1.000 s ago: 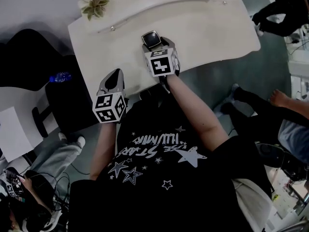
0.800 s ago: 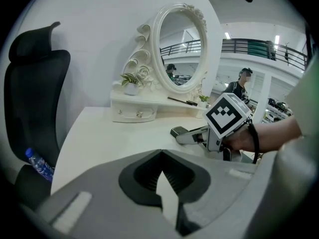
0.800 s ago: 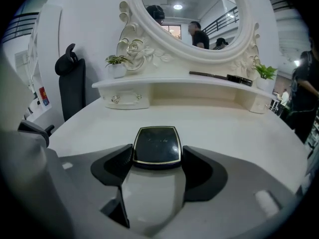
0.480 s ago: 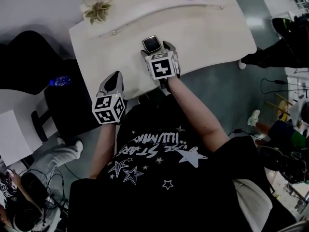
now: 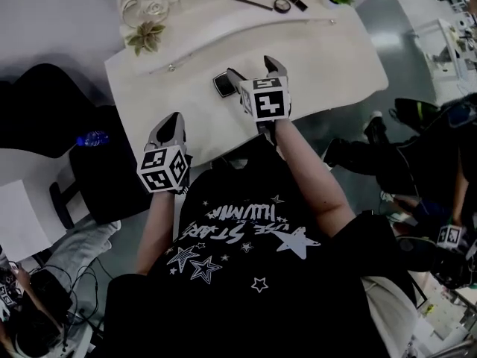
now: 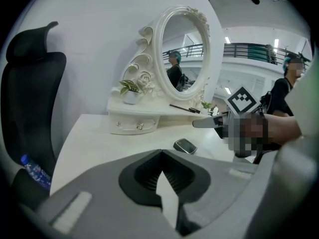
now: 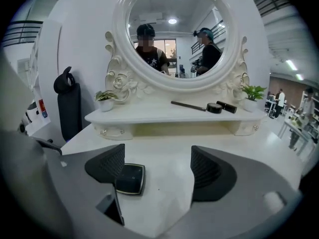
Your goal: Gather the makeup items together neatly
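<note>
A dark square compact (image 7: 130, 178) is lying flat on the white tabletop (image 7: 164, 148), just beside the left jaw of the right tool (image 7: 158, 169), whose jaws are standing wide apart, gripping nothing. The left tool (image 5: 173, 119) is hovering at the tabletop's near edge, left of and behind the right tool, its jaws pressed together and empty. Ahead of the right tool, a raised shelf (image 7: 149, 114) is carrying a thin stick (image 7: 188, 105), a round pot (image 7: 214, 108) and a dark tube (image 7: 227, 106) beneath an oval mirror (image 7: 174, 34). A potted plant (image 7: 105, 97) is sitting at the shelf's left end. A black chair (image 7: 69, 106) is standing farther left, and another person (image 5: 417, 170) is occupying the grey floor (image 5: 324, 121) to the right.
</note>
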A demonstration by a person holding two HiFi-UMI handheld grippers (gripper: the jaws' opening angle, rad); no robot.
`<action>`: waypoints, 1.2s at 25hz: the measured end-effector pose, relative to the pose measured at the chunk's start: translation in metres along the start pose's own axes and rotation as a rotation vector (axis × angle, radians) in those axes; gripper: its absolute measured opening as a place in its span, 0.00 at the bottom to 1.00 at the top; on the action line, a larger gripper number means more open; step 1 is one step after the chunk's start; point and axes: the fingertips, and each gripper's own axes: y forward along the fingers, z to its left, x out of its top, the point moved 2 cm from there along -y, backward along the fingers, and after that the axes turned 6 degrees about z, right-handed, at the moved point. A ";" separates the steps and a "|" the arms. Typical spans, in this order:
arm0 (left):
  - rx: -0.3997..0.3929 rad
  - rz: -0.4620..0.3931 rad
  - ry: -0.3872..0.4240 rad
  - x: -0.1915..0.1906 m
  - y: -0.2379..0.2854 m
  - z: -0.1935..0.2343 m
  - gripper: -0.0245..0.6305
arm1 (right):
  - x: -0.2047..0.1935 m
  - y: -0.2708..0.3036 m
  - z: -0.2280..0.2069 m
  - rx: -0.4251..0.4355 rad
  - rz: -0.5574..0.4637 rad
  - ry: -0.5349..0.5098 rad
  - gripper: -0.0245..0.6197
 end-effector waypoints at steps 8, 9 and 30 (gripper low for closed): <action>0.076 -0.047 -0.034 0.034 0.019 -0.014 0.04 | 0.052 0.009 -0.057 0.037 -0.048 -0.033 0.69; 0.088 -0.055 -0.033 0.039 0.020 -0.016 0.04 | 0.059 0.009 -0.063 0.044 -0.057 -0.042 0.68; 0.262 -0.099 -0.148 0.067 0.052 -0.025 0.04 | 0.139 0.078 -0.105 0.228 0.134 -0.541 0.39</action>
